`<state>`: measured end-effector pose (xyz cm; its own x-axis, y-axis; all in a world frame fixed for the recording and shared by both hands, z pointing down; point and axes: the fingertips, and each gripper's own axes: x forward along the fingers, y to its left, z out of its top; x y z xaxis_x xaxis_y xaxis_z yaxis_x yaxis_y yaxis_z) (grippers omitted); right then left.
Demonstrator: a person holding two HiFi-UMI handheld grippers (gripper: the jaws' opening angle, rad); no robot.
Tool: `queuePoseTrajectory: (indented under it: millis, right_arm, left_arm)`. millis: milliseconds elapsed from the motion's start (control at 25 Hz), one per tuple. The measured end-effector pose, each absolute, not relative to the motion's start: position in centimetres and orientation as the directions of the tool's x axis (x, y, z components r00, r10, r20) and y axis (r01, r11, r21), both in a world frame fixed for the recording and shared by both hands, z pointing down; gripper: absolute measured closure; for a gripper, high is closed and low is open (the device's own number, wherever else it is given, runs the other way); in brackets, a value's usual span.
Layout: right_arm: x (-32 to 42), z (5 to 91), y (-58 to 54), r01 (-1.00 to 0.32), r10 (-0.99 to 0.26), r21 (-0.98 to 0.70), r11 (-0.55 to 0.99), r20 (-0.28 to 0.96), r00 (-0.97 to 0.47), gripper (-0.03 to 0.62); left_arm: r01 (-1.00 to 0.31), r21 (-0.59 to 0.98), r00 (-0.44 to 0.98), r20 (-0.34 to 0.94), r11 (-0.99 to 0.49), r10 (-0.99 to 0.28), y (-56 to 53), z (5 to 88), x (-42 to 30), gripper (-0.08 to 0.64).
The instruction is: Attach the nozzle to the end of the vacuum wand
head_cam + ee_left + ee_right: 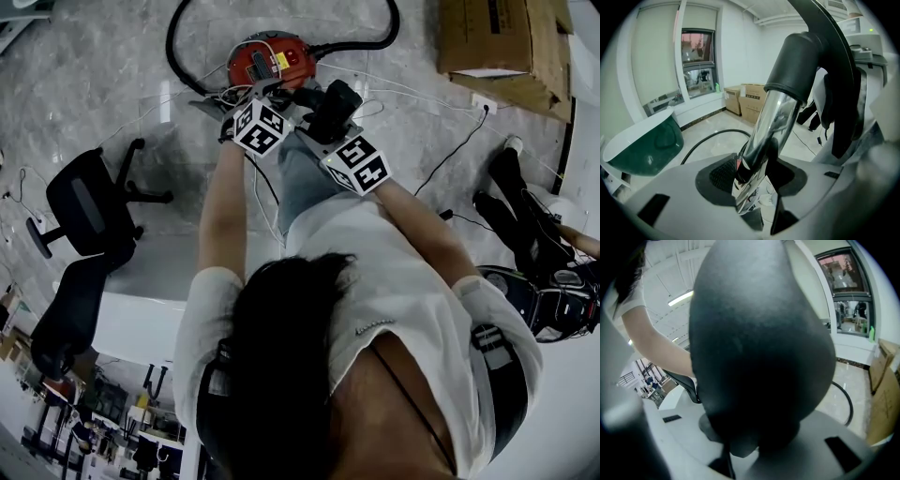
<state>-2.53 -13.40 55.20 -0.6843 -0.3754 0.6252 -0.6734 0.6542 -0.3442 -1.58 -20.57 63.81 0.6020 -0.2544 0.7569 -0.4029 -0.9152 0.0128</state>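
Grip, left: my left gripper (752, 180) is clamped on the chrome wand (771, 126), pads pinching the tube low down.
Grip, right: my right gripper (754, 446) is closed round the black nozzle (759, 343), which fills almost its whole view.
Where the parts are: both are held up in front of me, above the red vacuum cleaner (269, 58) on the floor. In the left gripper view a black collar (797, 63) sits over the wand's upper end. I take it for the nozzle's neck, but cannot tell if it is pushed fully home.
Risk, slip: the polished tube could slide or twist in my jaws when I push.
Risk, skew: if the collar goes on at an angle it could jam or sit half on and drop off later.
Risk, blind side: the nozzle blocks my right gripper view, so I would be lining up from the left one only.
Risk, floor: the hose (178, 42) and thin cables lie round the cleaner, and a tug could drag them.
Writing: the yellow sticker (280, 62) and the print on the cardboard boxes (502, 42) are too small to read.
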Motion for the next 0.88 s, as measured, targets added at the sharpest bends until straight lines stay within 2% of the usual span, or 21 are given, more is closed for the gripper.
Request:
queuePoseTrajectory:
  millis: [320, 400, 560, 640, 880]
  right_arm:
    - [-2.4, 55.32, -13.43, -0.644, -0.348, -0.418, 0.641, 0.589, -0.729, 0.47]
    - [-2.51, 55.4, -13.4, -0.638, -0.346, -0.444, 0.629, 0.576, -0.741, 0.392]
    - [-2.43, 55.46, -13.35, -0.635, -0.342, -0.441, 0.634, 0.577, -0.742, 0.382]
    - [-2.49, 55.49, -13.03, -0.631, -0.331, -0.46, 0.624, 0.576, -0.747, 0.331]
    - [-2.38, 55.45, -13.06, -0.642, -0.344, -0.448, 0.623, 0.58, -0.739, 0.298]
  left_arm:
    - [-0.392, 0.029, 0.6, 0.766, -0.92, -0.232, -20.8, 64.17, -1.15, 0.371]
    - [-0.391, 0.032, 0.602, 0.765, -0.92, -0.229, -20.81, 64.34, -1.07, 0.37]
    - [-0.394, 0.034, 0.604, 0.763, -0.918, -0.231, -20.8, 64.38, -0.91, 0.37]
    - [-0.404, 0.035, 0.606, 0.759, -0.914, -0.239, -20.81, 64.27, -0.95, 0.368]
    - [-0.415, 0.029, 0.607, 0.754, -0.909, -0.253, -20.9, 64.21, -1.07, 0.367]
